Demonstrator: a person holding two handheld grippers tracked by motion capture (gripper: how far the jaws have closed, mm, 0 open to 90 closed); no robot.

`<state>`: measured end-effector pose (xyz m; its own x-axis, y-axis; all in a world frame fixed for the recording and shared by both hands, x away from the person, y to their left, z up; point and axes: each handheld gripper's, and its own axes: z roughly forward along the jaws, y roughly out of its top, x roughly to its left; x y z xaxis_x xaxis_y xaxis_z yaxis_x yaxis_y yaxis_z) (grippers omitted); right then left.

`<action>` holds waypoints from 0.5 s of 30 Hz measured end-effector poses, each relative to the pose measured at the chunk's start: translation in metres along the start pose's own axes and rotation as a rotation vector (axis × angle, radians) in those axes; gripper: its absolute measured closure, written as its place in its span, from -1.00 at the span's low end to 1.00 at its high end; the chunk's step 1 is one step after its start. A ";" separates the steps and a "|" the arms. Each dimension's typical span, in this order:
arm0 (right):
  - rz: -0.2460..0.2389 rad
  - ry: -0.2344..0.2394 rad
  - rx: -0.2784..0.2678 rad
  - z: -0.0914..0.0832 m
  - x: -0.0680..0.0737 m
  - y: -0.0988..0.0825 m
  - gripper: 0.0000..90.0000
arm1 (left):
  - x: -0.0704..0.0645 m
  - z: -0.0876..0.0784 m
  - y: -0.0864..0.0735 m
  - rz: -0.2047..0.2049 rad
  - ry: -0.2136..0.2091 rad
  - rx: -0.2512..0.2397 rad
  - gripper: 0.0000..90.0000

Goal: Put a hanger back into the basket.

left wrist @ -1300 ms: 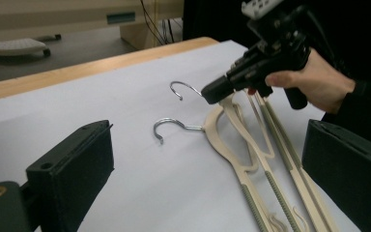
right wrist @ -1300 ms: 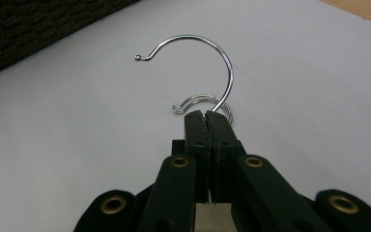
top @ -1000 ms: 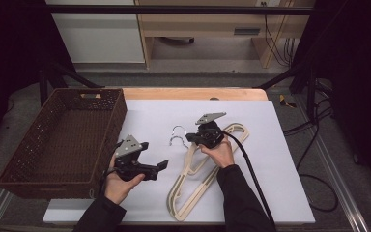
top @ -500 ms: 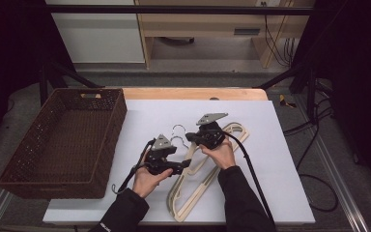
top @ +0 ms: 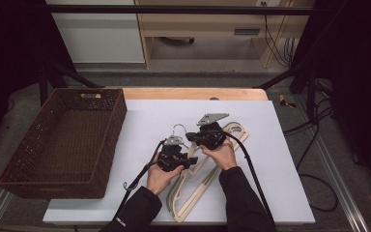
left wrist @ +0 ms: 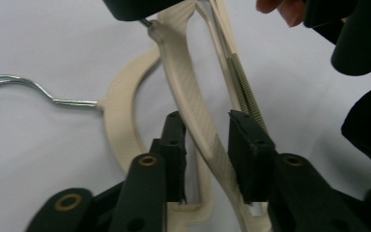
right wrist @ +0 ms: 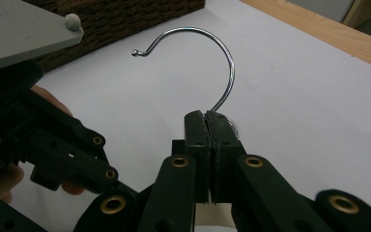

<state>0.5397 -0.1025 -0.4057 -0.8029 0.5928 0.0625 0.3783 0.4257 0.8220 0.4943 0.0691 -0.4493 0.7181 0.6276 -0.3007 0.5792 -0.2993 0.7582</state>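
Cream hangers, two grips

Black left gripper (left wrist: pixel 205 154) jaws, just closing, straddle a cream plastic hanger's (left wrist: pixel 193 111) arm (pads apart from it). Right gripper (right wrist: pixel 206 126) is clamped on a chrome wire hook (right wrist: pixel 212 53). Beyond, on white table (top: pixel 280 125), a brown wicker basket (top: pixel 67 140).

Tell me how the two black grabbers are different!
The right gripper has its jaws squeezed fully together on the hanger's metal hook; the left gripper has a gap, its jaws just closing around a cream hanger arm. In the high view, the right gripper sits farther up the table than the left. Both are black, hand-held, and on hangers.
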 end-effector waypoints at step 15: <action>-0.024 -0.027 -0.042 -0.021 0.008 0.001 0.96 | -0.010 -0.009 0.002 -0.106 -0.041 -0.041 0.73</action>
<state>0.5242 -0.1121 -0.3922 -0.7982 0.6017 0.0276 0.3392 0.4112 0.8461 0.4847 0.0682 -0.4395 0.6695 0.6237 -0.4034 0.6369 -0.2025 0.7439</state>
